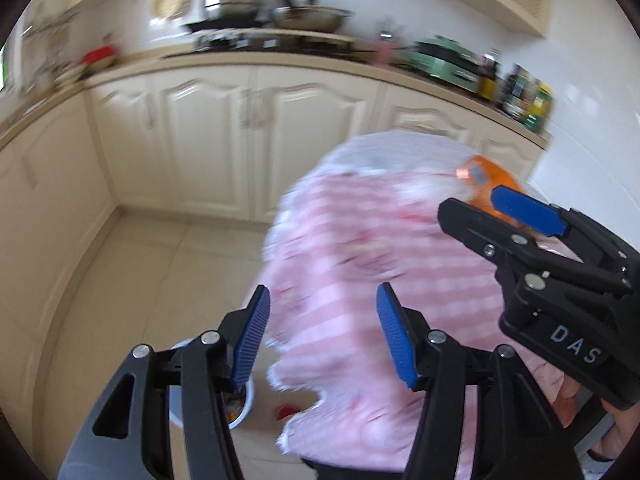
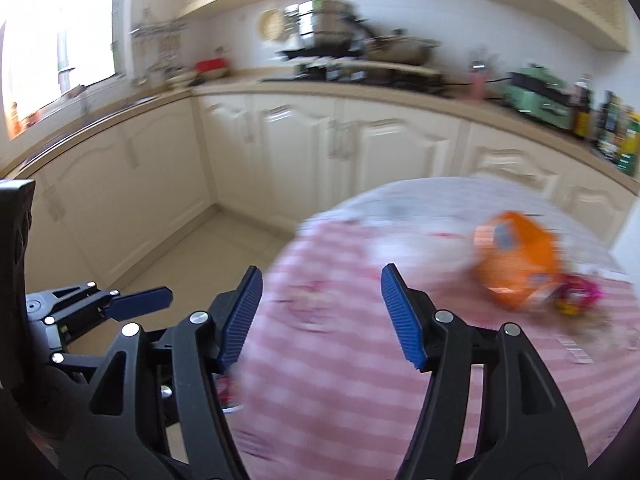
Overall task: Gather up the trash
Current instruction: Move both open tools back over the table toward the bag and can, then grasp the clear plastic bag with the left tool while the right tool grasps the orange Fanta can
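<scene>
An orange snack packet (image 2: 516, 260) lies on a round table with a pink checked cloth (image 2: 360, 360); it also shows in the left wrist view (image 1: 484, 184). A small pink and yellow wrapper (image 2: 580, 294) lies beside it, with crumbs nearby. My right gripper (image 2: 320, 320) is open and empty above the table's near left part; in the left wrist view (image 1: 480, 216) it hovers close to the packet. My left gripper (image 1: 322, 340) is open and empty over the table's left edge. A white bin (image 1: 240, 408) with trash stands on the floor below it.
Cream kitchen cabinets (image 1: 248, 132) run along the back and left. The countertop (image 2: 400, 100) holds pots, a green appliance (image 2: 540, 96) and bottles (image 2: 612, 128). A small red scrap (image 1: 286, 412) lies on the tiled floor (image 1: 140, 280) by the bin.
</scene>
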Demonstrator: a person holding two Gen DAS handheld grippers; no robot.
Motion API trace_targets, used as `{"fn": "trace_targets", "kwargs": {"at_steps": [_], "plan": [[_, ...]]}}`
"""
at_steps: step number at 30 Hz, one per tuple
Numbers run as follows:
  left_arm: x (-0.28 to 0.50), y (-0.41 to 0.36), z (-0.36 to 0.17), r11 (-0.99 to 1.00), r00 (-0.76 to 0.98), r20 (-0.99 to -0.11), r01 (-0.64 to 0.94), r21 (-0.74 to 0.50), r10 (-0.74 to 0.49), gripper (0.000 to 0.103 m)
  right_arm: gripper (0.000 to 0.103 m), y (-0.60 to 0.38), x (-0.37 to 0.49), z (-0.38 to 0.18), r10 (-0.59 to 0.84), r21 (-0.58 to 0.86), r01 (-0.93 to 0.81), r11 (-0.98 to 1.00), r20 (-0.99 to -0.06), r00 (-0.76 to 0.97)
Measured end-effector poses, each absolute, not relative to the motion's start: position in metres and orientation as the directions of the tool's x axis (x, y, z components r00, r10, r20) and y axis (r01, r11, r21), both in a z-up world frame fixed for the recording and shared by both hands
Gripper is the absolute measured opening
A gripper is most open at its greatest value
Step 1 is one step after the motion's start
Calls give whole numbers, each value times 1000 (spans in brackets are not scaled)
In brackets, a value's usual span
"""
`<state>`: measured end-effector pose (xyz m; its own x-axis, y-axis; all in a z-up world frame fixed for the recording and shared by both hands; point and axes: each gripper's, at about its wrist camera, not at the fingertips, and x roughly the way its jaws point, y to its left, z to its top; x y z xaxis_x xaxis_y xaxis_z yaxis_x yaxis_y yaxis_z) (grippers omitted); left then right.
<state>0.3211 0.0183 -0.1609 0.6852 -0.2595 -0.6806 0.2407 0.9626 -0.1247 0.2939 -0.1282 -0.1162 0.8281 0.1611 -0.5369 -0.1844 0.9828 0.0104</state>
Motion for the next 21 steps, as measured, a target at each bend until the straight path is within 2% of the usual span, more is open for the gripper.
{"fn": "trace_targets", "kwargs": {"at_steps": [3, 6, 11, 15, 20, 21], "plan": [[327, -24, -152, 945, 687, -667, 315, -85, -288, 63, 63, -177, 292, -110, 99, 24, -102, 995, -521, 848], [335, -67, -147, 915, 685, -654, 403, -27, -321, 64, 64, -220, 291, -106, 45, 48, -24, 999, -508, 860], [356, -109, -148, 908, 720, -646, 407, 97, -254, 64, 65, -272, 305, -104, -3, 83, 54, 995, -516, 856], [375, -122, -152, 910, 738, -646, 381, 163, -193, 64, 65, -290, 325, -112, 17, 115, 57, 992, -560, 828], [394, -135, -159, 905, 727, -663, 385, 179, -179, 63, 66, -305, 358, -126, 88, 176, 29, 984, -618, 782], [396, -137, -161, 903, 726, -666, 387, 188, -172, 56, 66, -307, 366, -129, 117, 205, 18, 979, -628, 770]]}}
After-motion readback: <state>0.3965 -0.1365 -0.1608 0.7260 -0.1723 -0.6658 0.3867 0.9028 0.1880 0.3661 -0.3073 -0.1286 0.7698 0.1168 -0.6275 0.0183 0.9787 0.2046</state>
